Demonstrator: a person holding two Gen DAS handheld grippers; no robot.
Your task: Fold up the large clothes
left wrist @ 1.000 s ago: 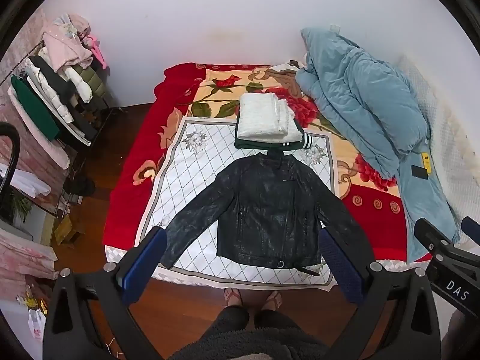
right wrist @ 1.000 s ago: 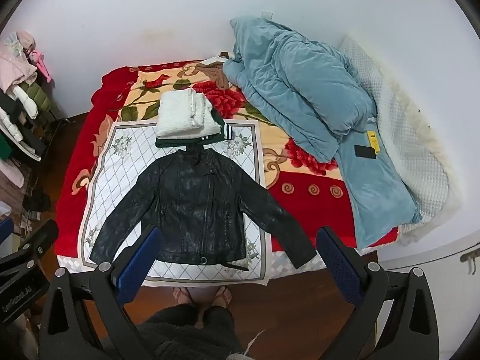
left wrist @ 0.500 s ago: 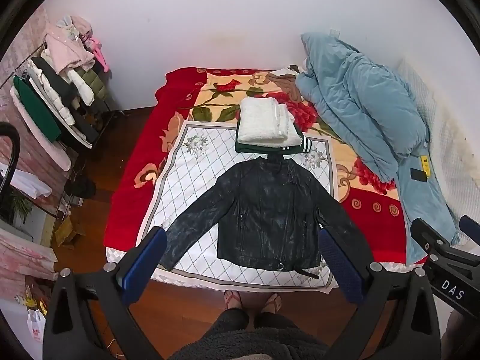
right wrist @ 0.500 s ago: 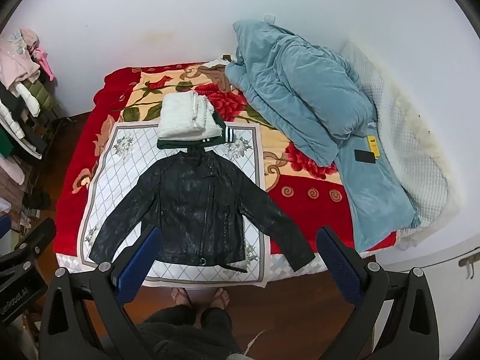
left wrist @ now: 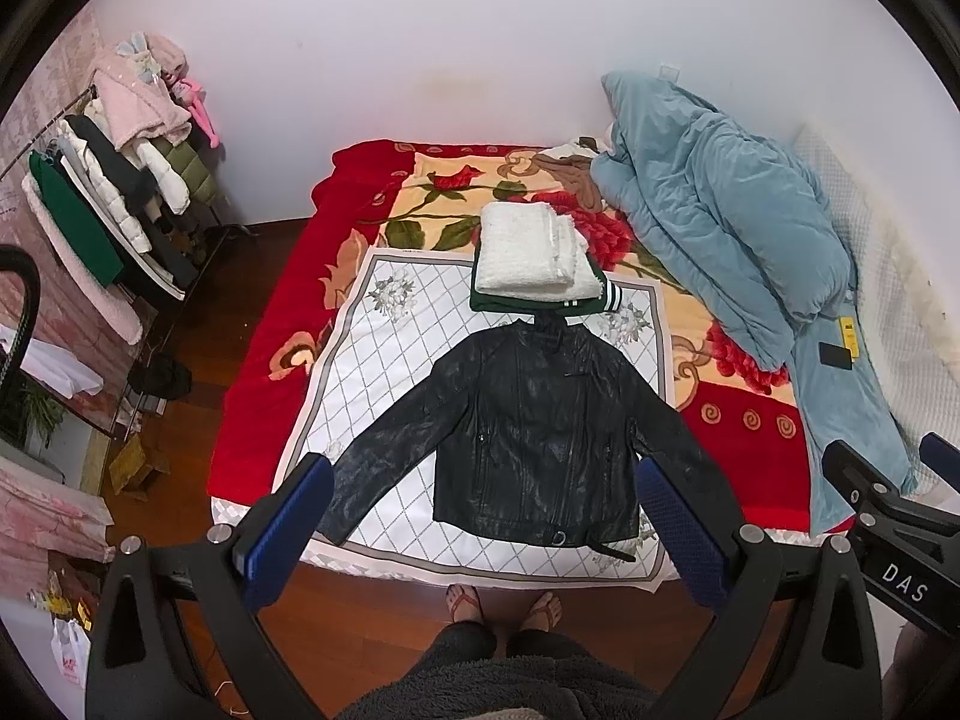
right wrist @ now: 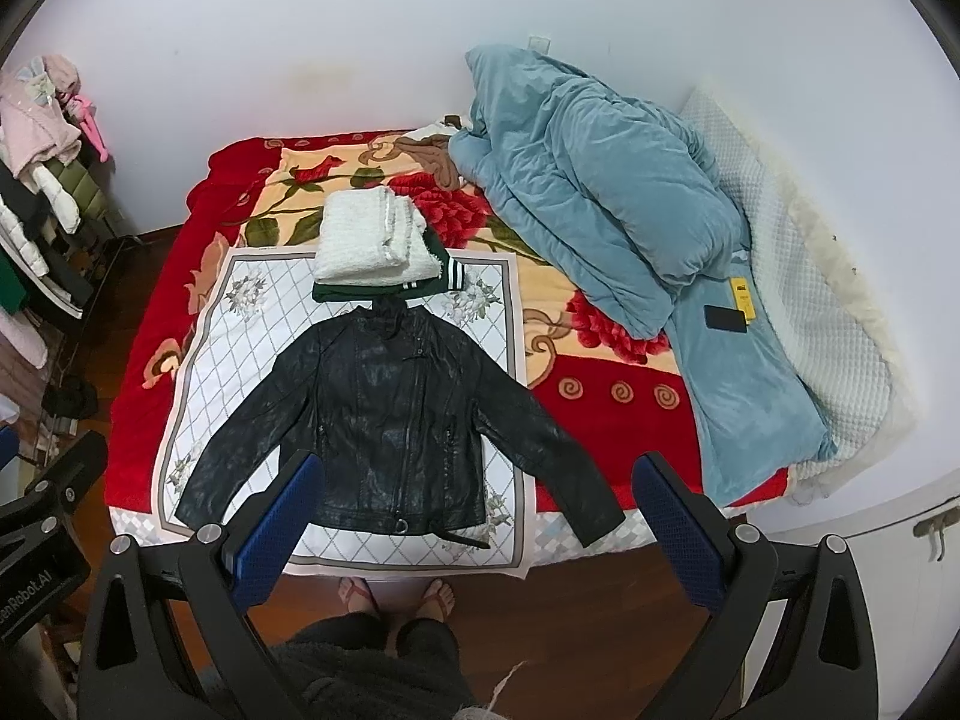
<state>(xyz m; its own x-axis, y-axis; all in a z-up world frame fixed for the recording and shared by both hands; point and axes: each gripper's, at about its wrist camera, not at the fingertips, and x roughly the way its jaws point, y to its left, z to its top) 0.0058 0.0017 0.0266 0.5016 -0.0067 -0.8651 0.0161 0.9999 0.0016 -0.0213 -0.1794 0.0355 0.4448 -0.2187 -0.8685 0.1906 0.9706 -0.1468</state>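
Note:
A black leather jacket (left wrist: pixel 528 432) lies flat, front up, sleeves spread, on a white diamond-pattern cloth (left wrist: pixel 384 360) at the near end of the bed; it also shows in the right wrist view (right wrist: pixel 390 420). My left gripper (left wrist: pixel 486 522) is open and empty, held high above the bed's near edge. My right gripper (right wrist: pixel 474 516) is also open and empty, high above the jacket's hem. A stack of folded clothes, white (left wrist: pixel 528 252) on green, sits just beyond the jacket's collar.
A bunched blue duvet (left wrist: pixel 720 222) fills the bed's right side, with a phone (right wrist: pixel 726 318) on it. A clothes rack (left wrist: pixel 102 204) stands at the left by the wall. The person's feet (left wrist: pixel 504 600) stand on the wood floor at the bed's foot.
Both grippers have risen or drawn back slightly, so the bed and jacket look a little smaller and farther. The jacket has not moved.

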